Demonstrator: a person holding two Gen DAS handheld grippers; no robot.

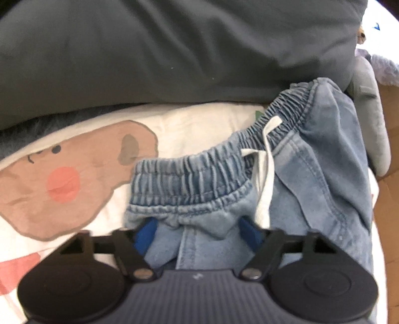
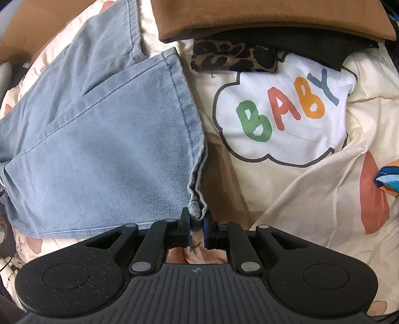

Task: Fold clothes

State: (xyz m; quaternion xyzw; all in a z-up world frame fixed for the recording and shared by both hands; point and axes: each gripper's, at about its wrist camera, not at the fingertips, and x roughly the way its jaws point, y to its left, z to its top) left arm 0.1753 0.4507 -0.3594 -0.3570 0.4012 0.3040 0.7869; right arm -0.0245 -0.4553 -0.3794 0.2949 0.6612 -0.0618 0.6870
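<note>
A pair of light blue denim pants (image 1: 299, 179) with an elastic waistband and a white drawstring (image 1: 264, 174) lies on a cartoon-print bedsheet (image 1: 189, 129). My left gripper (image 1: 197, 234) is open, its blue-padded fingers (image 1: 146, 236) wide apart on either side of a fold of denim just below the waistband. In the right wrist view the pant legs (image 2: 99, 139) lie flat to the left. My right gripper (image 2: 195, 219) is shut on the hem corner of a pant leg (image 2: 197, 208).
A dark grey pillow (image 1: 174, 49) lies beyond the waistband. A brown garment (image 2: 261, 17), a leopard-print piece (image 2: 232, 58) and a black ribbed edge (image 2: 324, 47) lie at the far side. The sheet shows a "BABY" cloud print (image 2: 284, 112). A colourful cloth (image 2: 389, 179) lies at right.
</note>
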